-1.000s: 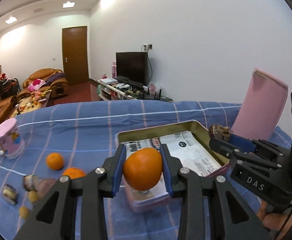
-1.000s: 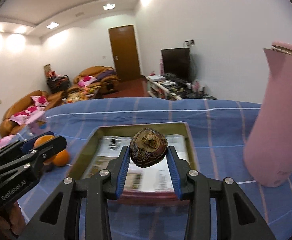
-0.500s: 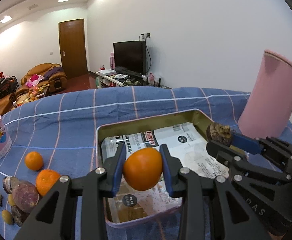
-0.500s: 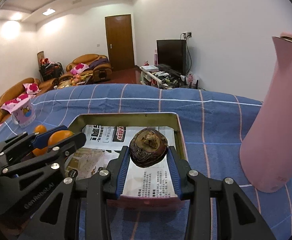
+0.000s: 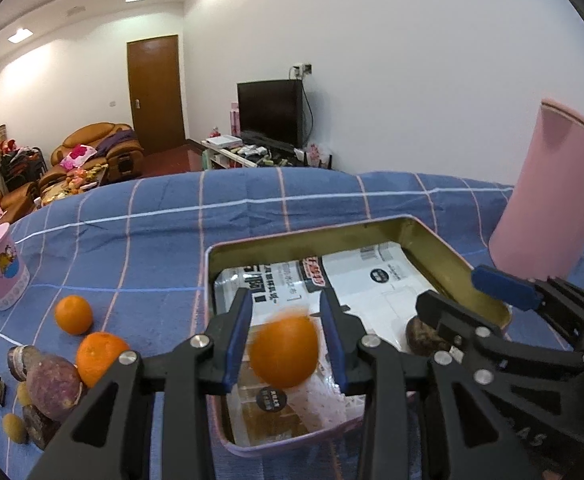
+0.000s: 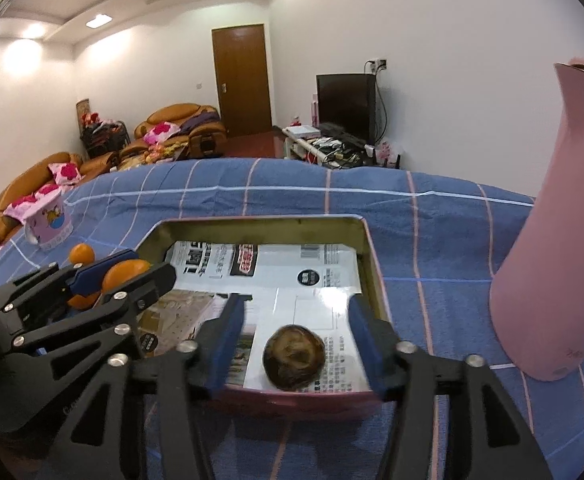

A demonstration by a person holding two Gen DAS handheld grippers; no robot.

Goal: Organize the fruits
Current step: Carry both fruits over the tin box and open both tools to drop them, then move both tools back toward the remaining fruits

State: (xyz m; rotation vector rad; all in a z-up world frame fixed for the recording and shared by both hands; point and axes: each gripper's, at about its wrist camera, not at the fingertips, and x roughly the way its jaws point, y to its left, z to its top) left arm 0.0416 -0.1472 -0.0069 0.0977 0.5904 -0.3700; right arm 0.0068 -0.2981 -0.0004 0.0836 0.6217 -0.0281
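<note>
My left gripper [image 5: 286,300] hangs over the near end of the open metal tin [image 5: 311,236]. Its jaws are opening, and a blurred orange [image 5: 284,352] sits loose between them with a gap on each side. The right gripper [image 6: 295,308] is over the tin's [image 6: 252,222] near right corner, its jaws opening too. A brown wrinkled fruit [image 6: 293,356] lies below them on the printed paper lining, touching neither pad. That fruit [image 5: 421,336] shows in the left wrist view under the right gripper [image 5: 471,300]. The right wrist view shows the left gripper [image 6: 128,276] with the orange [image 6: 126,274].
A tall pink jug [image 5: 551,200] stands right of the tin on the blue checked cloth. Left of the tin lie two oranges [image 5: 73,314] [image 5: 100,352], a purple fruit [image 5: 54,380] and several small pieces. A pink cup [image 5: 0,272] stands at the far left.
Both grippers' jaws have widened. The brown fruit has dropped from the right gripper onto the paper in the tin. The orange has slipped lower between the left jaws.
</note>
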